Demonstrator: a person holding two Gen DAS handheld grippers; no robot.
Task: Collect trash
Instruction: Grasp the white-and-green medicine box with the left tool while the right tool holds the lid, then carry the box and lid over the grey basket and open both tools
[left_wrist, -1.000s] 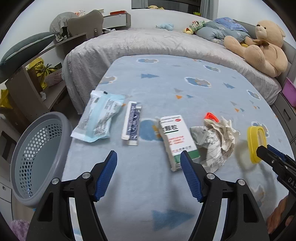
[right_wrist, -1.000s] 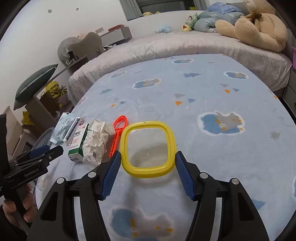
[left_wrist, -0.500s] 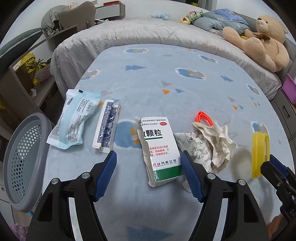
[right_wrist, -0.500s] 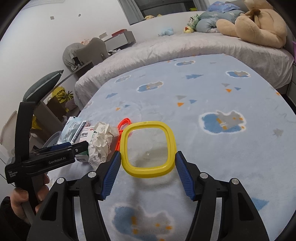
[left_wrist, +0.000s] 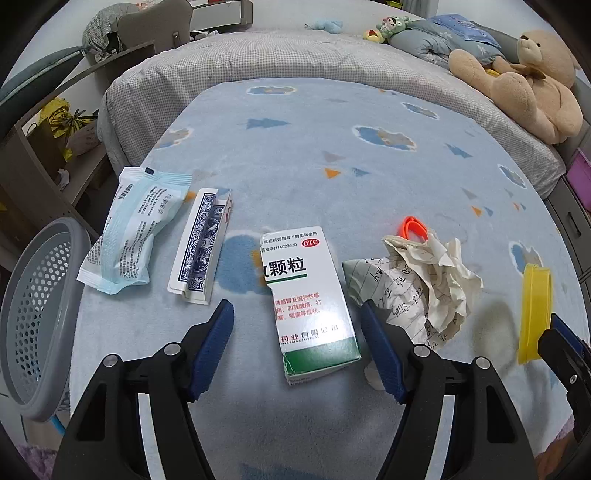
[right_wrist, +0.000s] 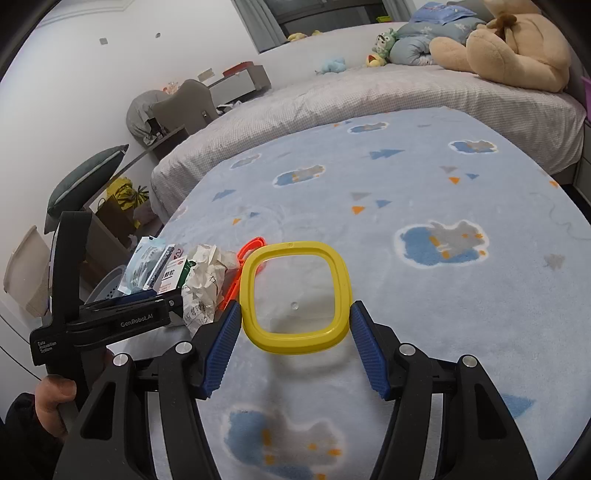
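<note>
On the blue blanket lie a white-and-green medicine box, a crumpled paper ball, a blue card box, a pale blue wrapper and an orange plastic ring. My left gripper is open, its jaws on either side of the medicine box's near end. My right gripper is shut on a yellow-rimmed clear lid, held above the blanket. The lid also shows edge-on in the left wrist view. The left gripper's body shows in the right wrist view.
A grey perforated basket stands off the bed's left edge. A teddy bear and soft toys lie at the far end of the bed. Shelves and a chair stand to the left.
My left gripper has moved right and forward, from over bare blanket to around the medicine box. The right gripper still holds the yellow lid, nearly in place.
</note>
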